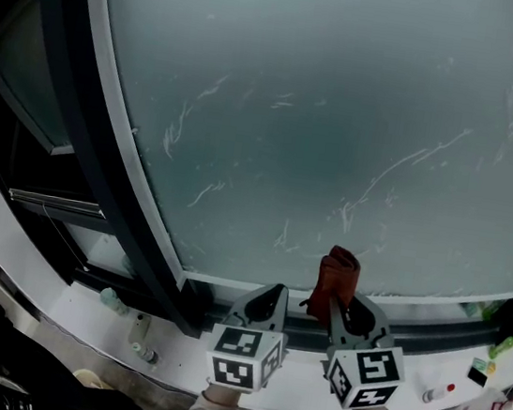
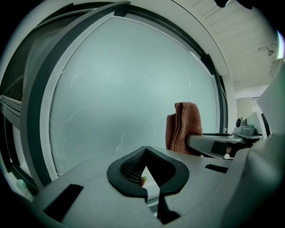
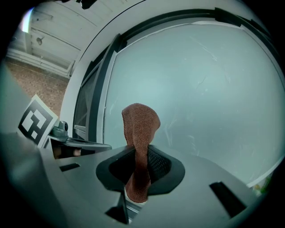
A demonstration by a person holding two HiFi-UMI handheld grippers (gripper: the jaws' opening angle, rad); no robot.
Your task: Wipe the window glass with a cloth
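Note:
The window glass (image 1: 345, 117) fills the head view, hazy and marked with pale streaks. A rust-brown cloth (image 1: 336, 279) stands upright in my right gripper (image 1: 348, 309), which is shut on its lower part near the bottom edge of the pane. In the right gripper view the cloth (image 3: 140, 122) rises from between the jaws of that gripper (image 3: 141, 153) in front of the glass (image 3: 209, 89). My left gripper (image 1: 267, 300) is just to the left, shut and holding nothing. The left gripper view shows its jaws (image 2: 143, 153) facing the glass (image 2: 129, 89), with the cloth (image 2: 183, 124) off to the right.
A dark curved window frame (image 1: 87, 128) borders the pane on the left. Below runs a white sill (image 1: 178, 359) with small bottles (image 1: 113, 300) (image 1: 143, 352) on the left. On the right lie a marker-like item (image 1: 438, 393) and green bits (image 1: 502, 346).

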